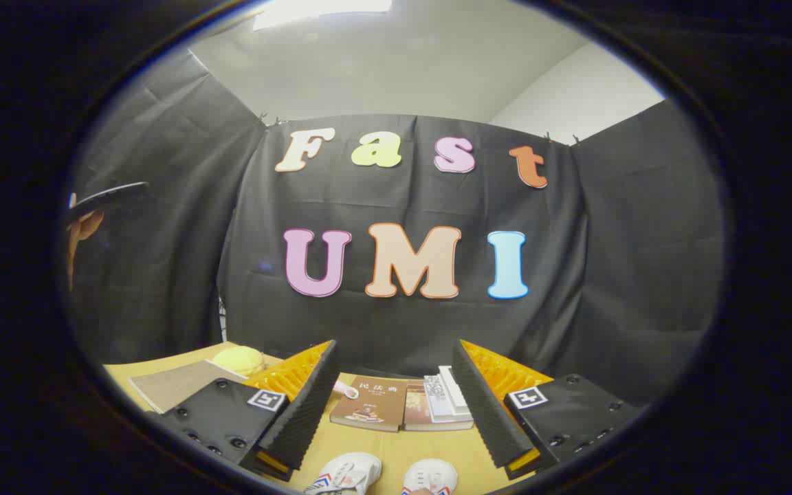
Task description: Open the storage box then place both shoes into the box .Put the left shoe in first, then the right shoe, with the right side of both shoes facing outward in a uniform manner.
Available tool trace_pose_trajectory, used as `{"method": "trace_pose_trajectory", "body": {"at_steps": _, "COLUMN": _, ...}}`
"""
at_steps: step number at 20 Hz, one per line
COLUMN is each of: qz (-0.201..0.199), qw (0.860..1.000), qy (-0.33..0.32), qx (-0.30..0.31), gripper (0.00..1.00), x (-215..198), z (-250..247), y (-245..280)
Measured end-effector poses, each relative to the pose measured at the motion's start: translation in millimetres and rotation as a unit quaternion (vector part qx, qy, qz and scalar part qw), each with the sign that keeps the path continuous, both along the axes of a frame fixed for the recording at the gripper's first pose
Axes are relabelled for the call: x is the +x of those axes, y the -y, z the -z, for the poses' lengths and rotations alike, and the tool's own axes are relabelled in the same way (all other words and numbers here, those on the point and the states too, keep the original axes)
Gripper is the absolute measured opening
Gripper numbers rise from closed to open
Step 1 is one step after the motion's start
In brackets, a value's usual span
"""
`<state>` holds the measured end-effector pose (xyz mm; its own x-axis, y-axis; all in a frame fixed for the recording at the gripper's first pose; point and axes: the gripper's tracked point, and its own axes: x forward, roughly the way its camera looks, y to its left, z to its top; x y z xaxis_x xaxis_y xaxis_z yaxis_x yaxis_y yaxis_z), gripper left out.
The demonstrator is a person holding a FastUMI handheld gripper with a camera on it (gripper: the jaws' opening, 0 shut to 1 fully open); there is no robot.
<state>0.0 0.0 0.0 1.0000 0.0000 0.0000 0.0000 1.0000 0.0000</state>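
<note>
My gripper (396, 385) hangs above the table (396, 450) with its jaws spread wide apart, holding nothing and touching nothing. Below and between my fingers (300, 405) sit the toes of two white shoes: the left shoe (346, 474) nearer one finger, the right shoe (430, 476) nearer the other, side by side and just apart. Beyond them, in the gap between the fingers, lie two brown books (370, 404) with a stack of white cards (447, 397) beside them. A flat grey board (176, 385) and a yellow rounded thing (239, 359) lie off to one side. A person's hand (82, 230) holds a dark flat object near the booth's cloth wall.
</note>
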Motion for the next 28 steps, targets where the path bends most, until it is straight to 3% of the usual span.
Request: {"method": "trace_pose_trajectory", "body": {"at_steps": 28, "qz": -0.019, "qw": 1.000, "qy": 0.006, "qx": 0.024, "gripper": 1.00, "x": 2.6, "z": -4.7, "y": -3.1}}
